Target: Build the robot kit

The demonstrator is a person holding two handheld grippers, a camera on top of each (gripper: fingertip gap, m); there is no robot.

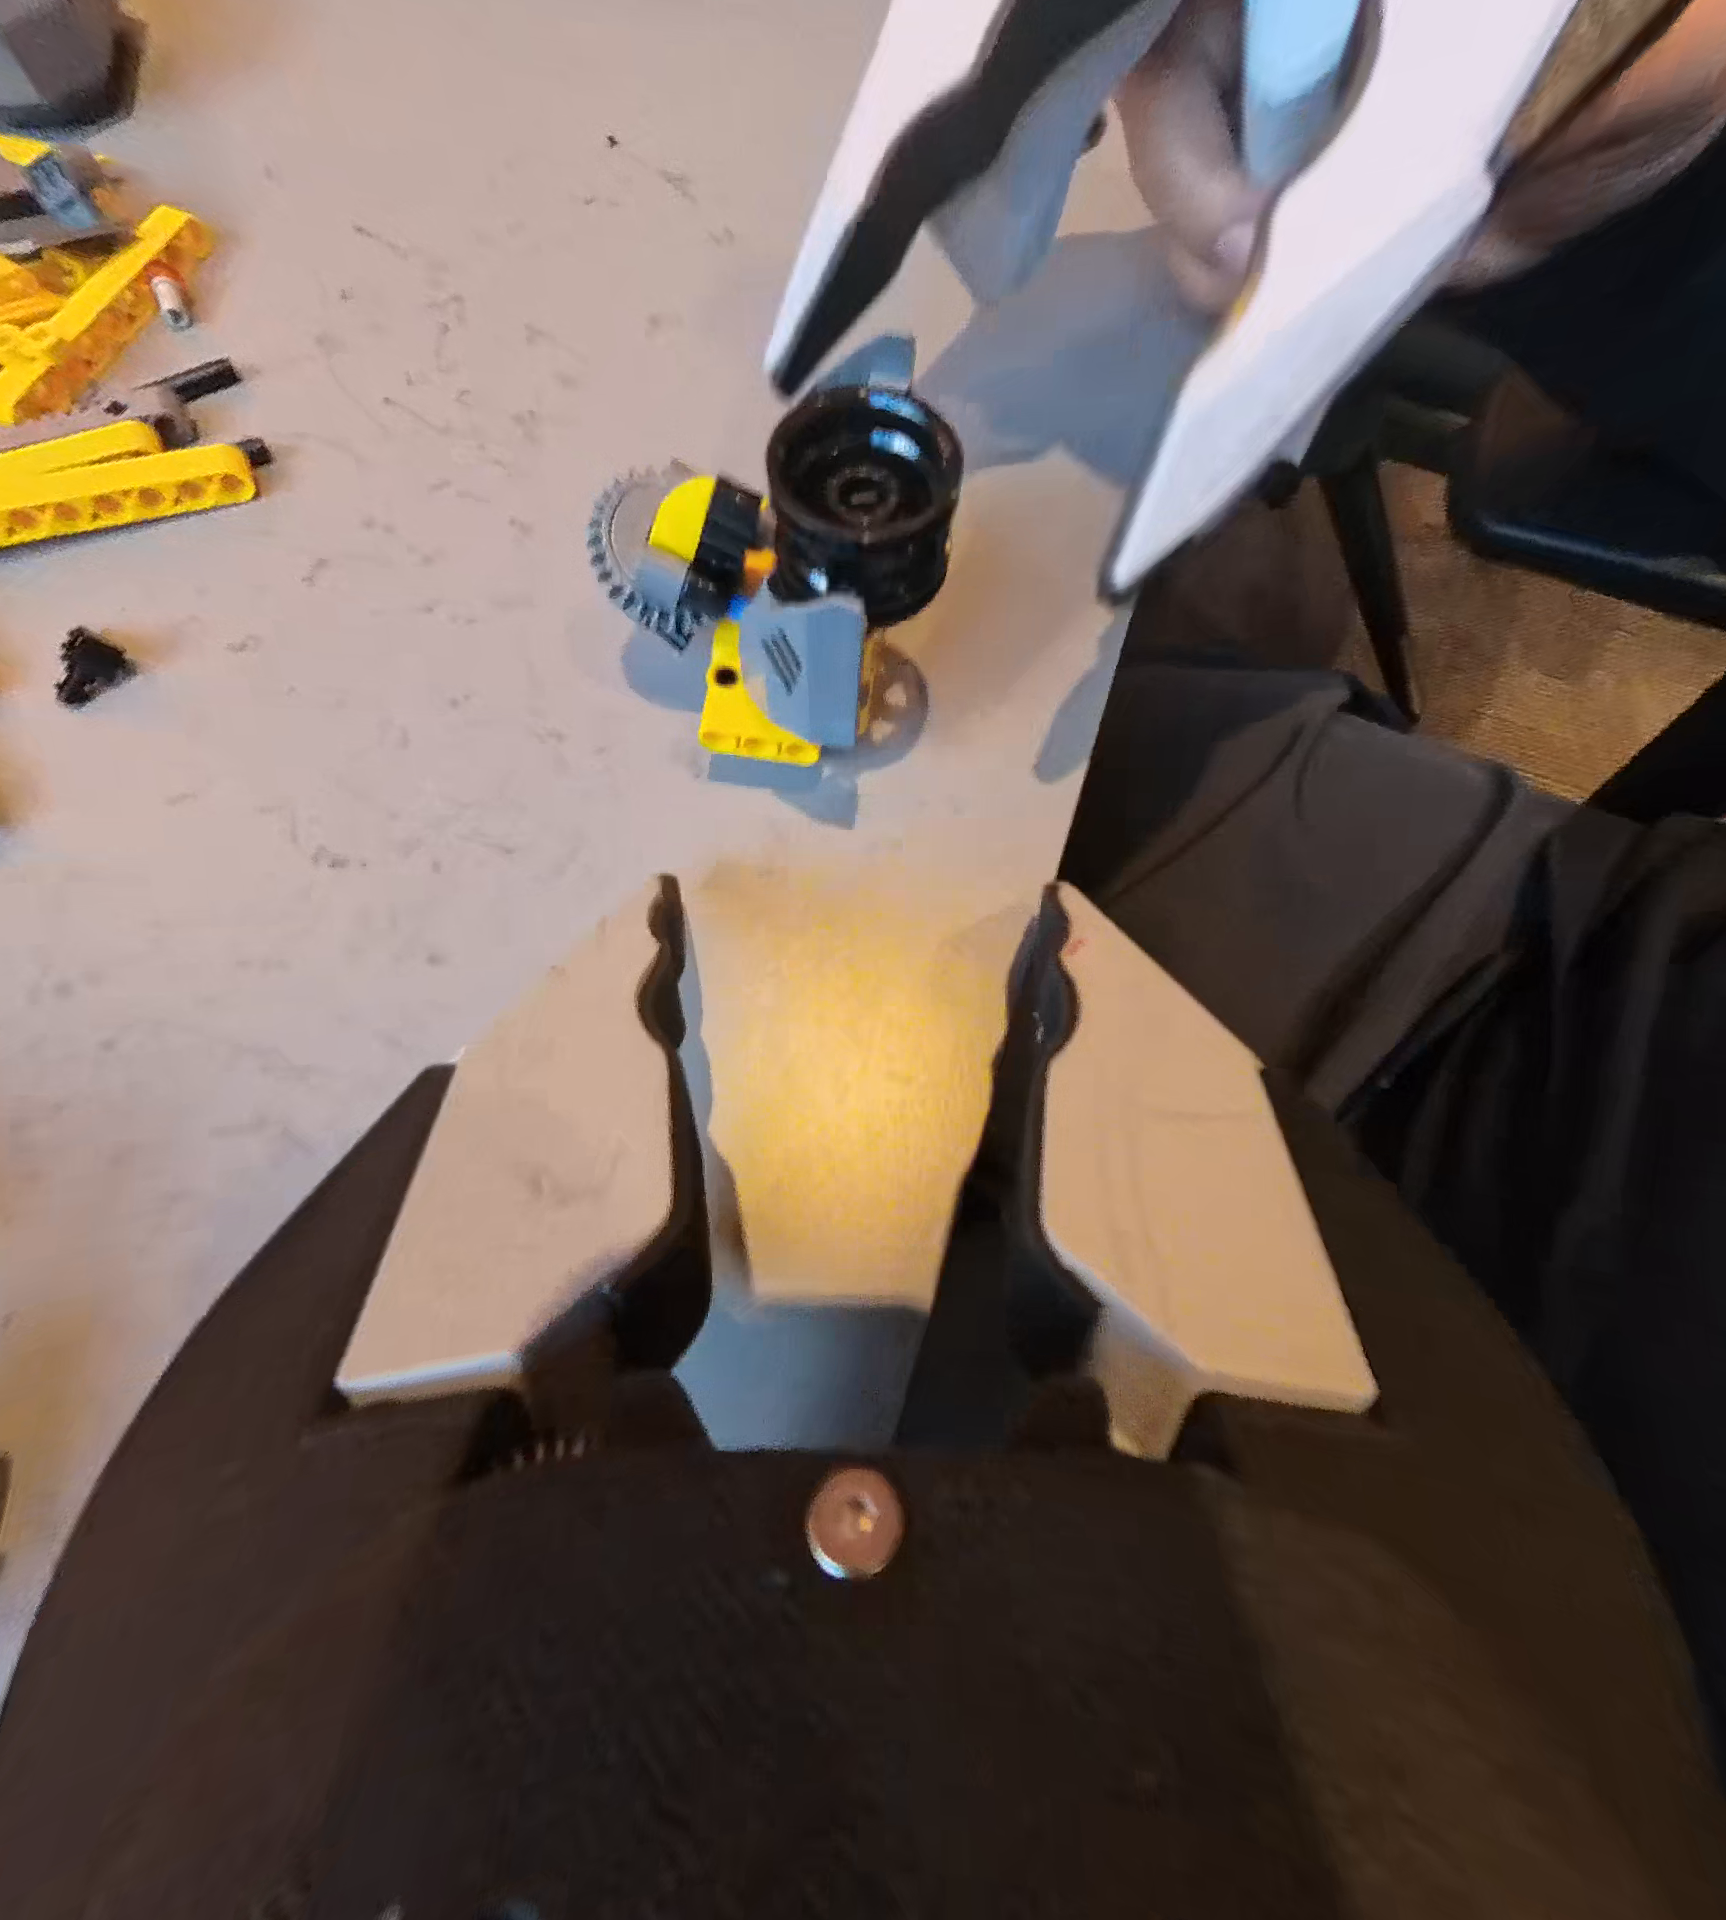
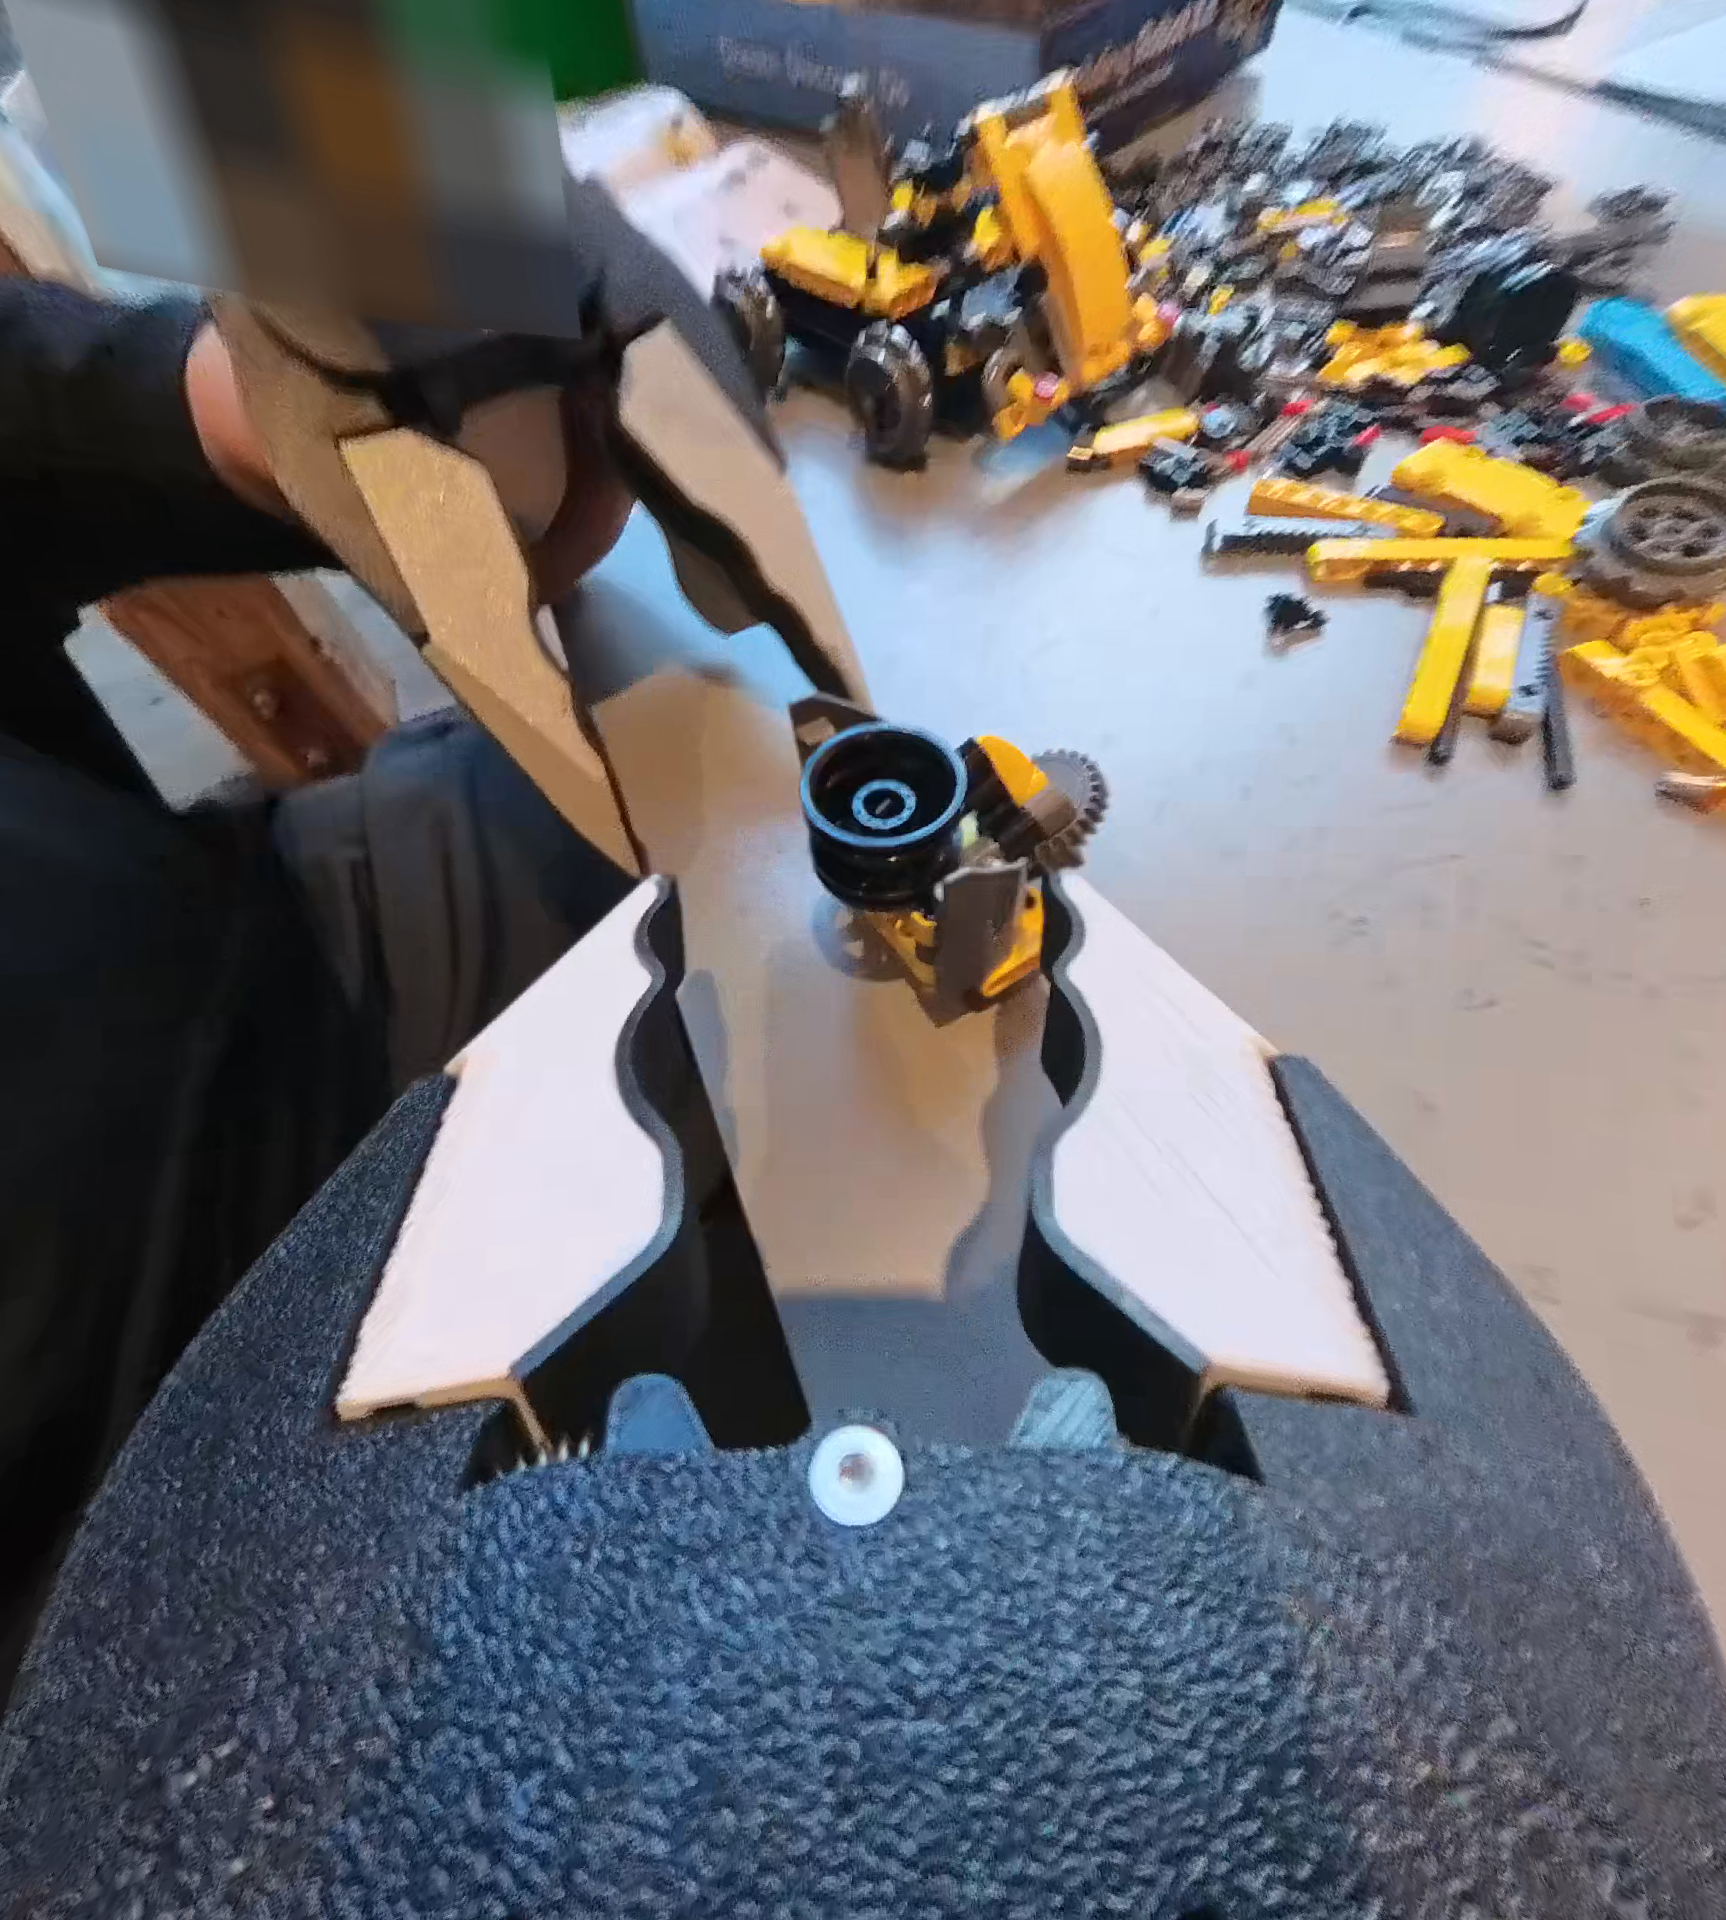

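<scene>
My left gripper gapes wide, empty, short of the small wheel assembly beside the table edge. My right gripper, wide too, flanks it untouched. Loose yellow bricks lie well beyond.

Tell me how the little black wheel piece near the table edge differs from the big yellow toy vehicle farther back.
The small wheel assembly stands alone near the table edge, between the two grippers; the yellow vehicle sits far back amid a heap of loose parts. The assembly has one bare black wheel hub facing up and a grey gear; the vehicle, far bigger, stands on tyred wheels. Both are yellow, black and grey building-toy pieces.
</scene>
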